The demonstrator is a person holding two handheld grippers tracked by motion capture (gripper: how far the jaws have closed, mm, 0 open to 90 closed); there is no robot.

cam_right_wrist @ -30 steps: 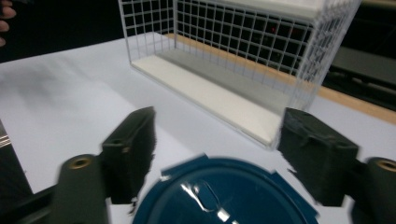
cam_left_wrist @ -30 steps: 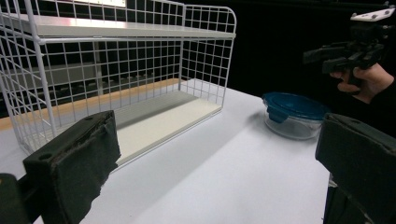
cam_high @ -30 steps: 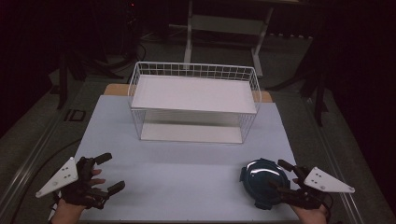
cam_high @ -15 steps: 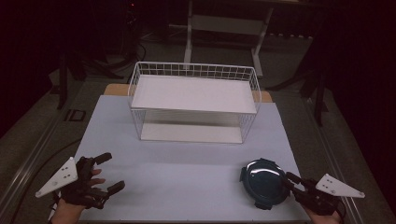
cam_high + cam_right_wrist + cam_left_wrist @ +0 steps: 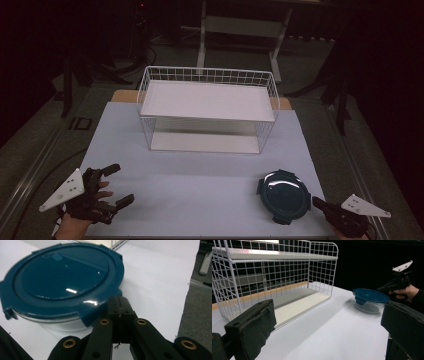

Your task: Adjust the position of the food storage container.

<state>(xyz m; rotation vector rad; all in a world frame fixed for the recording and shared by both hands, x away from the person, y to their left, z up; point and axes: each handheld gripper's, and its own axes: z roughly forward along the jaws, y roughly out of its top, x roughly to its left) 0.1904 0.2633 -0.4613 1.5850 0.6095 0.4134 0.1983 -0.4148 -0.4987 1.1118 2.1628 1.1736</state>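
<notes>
A round glass container with a dark blue clip lid (image 5: 282, 195) sits on the white table (image 5: 200, 175) at the front right. My right gripper (image 5: 320, 204) lies just right of it, jaws pressed shut with nothing between them. In the right gripper view the shut tips (image 5: 121, 303) sit against a lid tab of the container (image 5: 65, 280). At the front left my left gripper (image 5: 119, 185) rests with its jaws spread wide and empty. The left gripper view has its pads (image 5: 252, 325) far apart, the container (image 5: 370, 296) and the other gripper (image 5: 398, 283) beyond.
A white two-level wire rack (image 5: 207, 107) stands at the back middle of the table, both shelves bare; it also appears in the left gripper view as the rack (image 5: 274, 277). Dark floor and stands surround the table.
My right gripper has pulled back to the right, off the container, and its jaws have shut. The left gripper and the container have stayed put.
</notes>
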